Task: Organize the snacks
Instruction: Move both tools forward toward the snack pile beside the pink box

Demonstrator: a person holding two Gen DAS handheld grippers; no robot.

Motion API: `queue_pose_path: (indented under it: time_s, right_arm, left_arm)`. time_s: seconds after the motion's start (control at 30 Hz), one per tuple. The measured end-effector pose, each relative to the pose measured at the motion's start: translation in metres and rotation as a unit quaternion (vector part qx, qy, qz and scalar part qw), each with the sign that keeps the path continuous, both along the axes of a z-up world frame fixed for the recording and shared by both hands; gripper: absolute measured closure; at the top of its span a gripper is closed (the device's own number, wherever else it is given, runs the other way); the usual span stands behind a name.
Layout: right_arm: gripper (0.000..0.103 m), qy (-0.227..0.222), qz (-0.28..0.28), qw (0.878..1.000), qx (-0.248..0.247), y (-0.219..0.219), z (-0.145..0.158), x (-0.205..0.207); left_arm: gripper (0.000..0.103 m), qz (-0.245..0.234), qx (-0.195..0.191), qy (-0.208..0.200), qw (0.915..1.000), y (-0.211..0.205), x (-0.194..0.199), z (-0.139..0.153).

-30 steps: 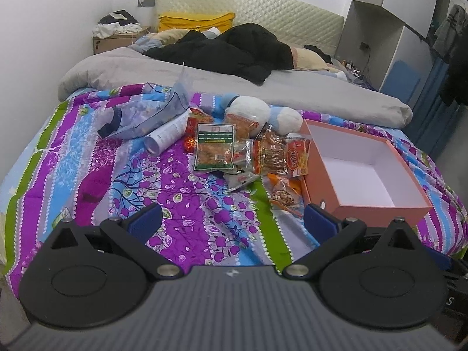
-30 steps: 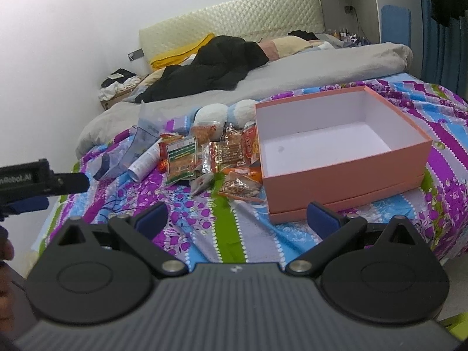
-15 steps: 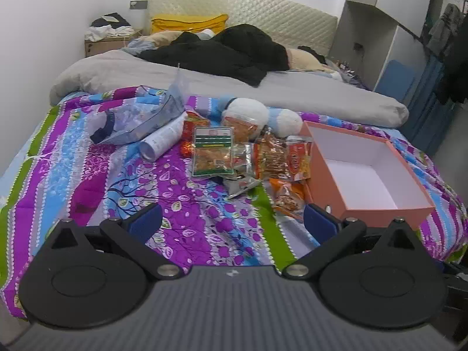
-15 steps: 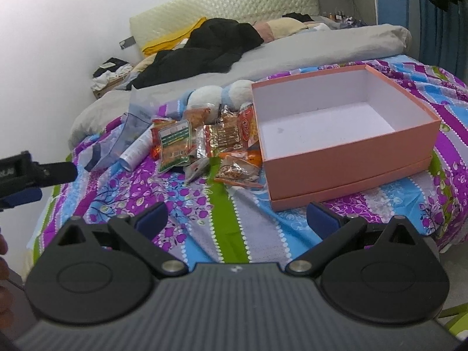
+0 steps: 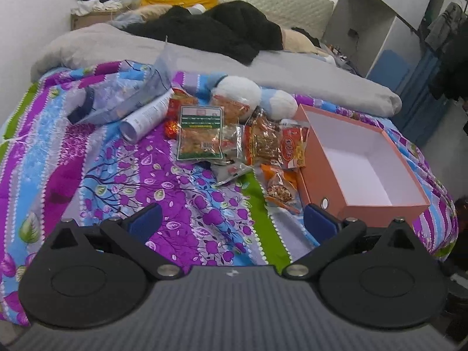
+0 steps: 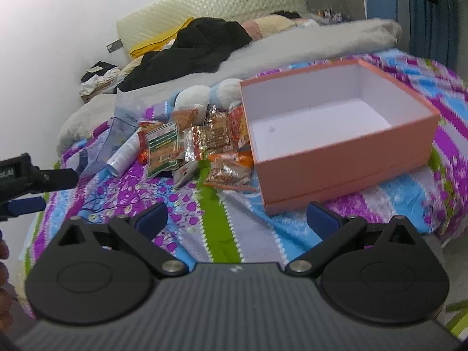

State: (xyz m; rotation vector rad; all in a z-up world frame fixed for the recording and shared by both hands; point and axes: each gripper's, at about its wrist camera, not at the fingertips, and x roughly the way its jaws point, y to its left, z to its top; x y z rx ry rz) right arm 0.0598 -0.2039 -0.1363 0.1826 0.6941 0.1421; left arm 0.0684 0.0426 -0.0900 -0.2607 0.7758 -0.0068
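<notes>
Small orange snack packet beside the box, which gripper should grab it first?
Probably the right gripper: the small orange snack packet lies almost straight ahead of its open jaws, beside the empty pink cardboard box.

I can't read any text: print on the green-label snack pack [image 5: 199,134] and white tube [image 5: 145,116] is too blurred.

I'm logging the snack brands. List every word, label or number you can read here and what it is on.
Nothing reads clearly enough to quote.
Green packet: lines of print on its label, too small and blurred.
Red packet: a large logo, blurred.
White tube: small print, unreadable.
Left gripper: white lettering on its body in the right wrist view, cut off at the frame edge.
Box: no print visible.
</notes>
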Motion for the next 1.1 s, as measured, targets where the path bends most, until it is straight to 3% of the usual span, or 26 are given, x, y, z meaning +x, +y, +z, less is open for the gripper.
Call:
queue_pose_path:
  time_s: [0.1,0.27,0.4,0.73,1.1]
  right_arm:
    - [0.0,-0.033,0.02,0.999,-0.026,0.011,0.0,0.004]
    - [0.001,-0.047,0.048,0.997,-0.049,0.029,-0.001,0.021]
    - [0.032,-0.06,0.076,0.992,-0.086,0.05,-0.004,0.032]
    - [0.038,-0.021,0.129,0.982,-0.135,0.091,-0.038,0.082]
    - [0.038,-0.003,0.167,0.959,-0.229,0.121,-0.087,0.141]
  left_arm:
    - [0.0,0.001,-0.004,0.009,1.0,0.006,0.014,-0.01]
    - [0.0,0.01,-0.015,0.014,0.9997,0.02,0.041,-0.024]
    - [0.0,0.016,-0.012,0.006,0.9998,0.028,0.061,-0.037]
    - [0.001,0.035,-0.04,0.035,0.998,0.059,0.13,-0.088]
    - [0.001,0.027,-0.052,0.062,0.9964,0.081,0.217,-0.139]
